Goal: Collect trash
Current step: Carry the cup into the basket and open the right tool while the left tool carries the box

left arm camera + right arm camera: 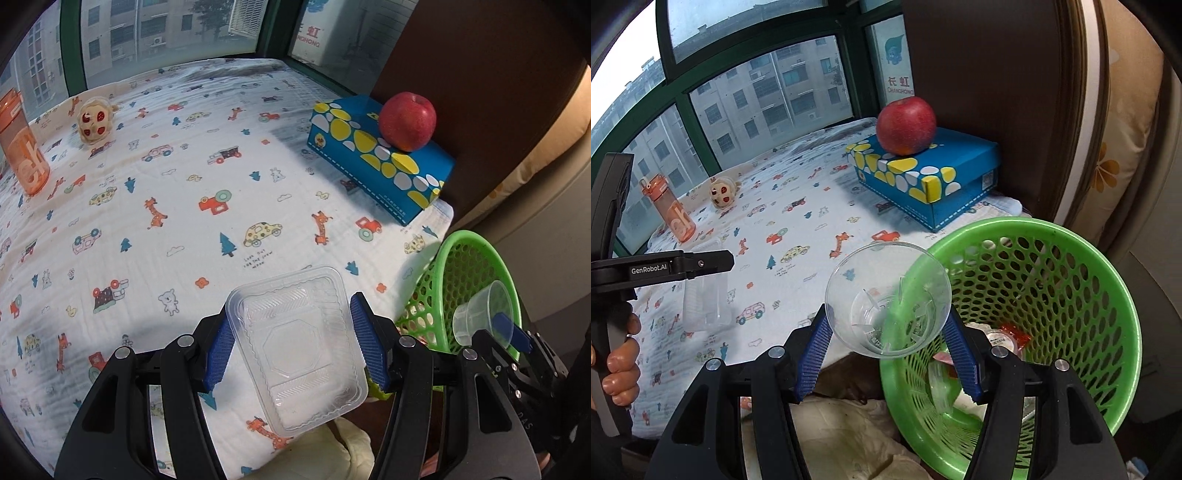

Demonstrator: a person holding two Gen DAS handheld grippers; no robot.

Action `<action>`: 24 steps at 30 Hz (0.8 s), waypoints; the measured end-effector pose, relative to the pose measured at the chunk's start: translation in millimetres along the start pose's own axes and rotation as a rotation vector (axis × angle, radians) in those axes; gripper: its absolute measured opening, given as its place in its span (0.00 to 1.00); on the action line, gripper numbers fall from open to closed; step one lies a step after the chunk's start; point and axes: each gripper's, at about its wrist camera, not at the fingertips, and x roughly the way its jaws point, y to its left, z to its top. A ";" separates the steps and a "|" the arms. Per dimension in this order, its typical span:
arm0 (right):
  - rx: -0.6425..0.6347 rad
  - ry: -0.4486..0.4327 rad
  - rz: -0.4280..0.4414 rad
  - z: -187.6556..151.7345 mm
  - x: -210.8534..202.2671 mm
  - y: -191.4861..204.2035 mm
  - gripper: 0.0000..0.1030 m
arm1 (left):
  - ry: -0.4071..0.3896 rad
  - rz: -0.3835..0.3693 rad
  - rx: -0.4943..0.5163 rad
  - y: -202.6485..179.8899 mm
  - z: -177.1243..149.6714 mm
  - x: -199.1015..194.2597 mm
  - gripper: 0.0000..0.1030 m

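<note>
My left gripper (291, 325) is shut on a clear plastic tray (295, 350), held above the near edge of the patterned tablecloth (184, 184). My right gripper (888, 332) is shut on a clear plastic cup (886, 295), held at the left rim of the green mesh basket (1071, 258). The basket holds several pieces of trash, among them a red wrapper (1015, 334). In the left wrist view the basket (476, 258) is at the right with the cup (484, 310) and the right gripper (513, 332) over it. The tray (705, 295) and the left gripper (701, 264) show in the right wrist view.
A red apple (406, 122) sits on a blue spotted box (369, 155) at the back right. An orange bottle (22, 147) and a small plush toy (94, 123) stand at the far left by the window. A brown panel (990, 74) rises behind the box.
</note>
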 end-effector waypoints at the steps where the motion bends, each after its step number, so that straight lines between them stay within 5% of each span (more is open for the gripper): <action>1: 0.008 -0.001 -0.007 -0.6 -1.1 -4.9 0.57 | 0.001 -0.003 0.006 -3.8 0.1 0.4 0.57; 24: 0.140 0.023 -0.179 -3.7 6.9 -101.8 0.58 | 0.008 -0.041 0.119 -67.5 4.3 3.2 0.57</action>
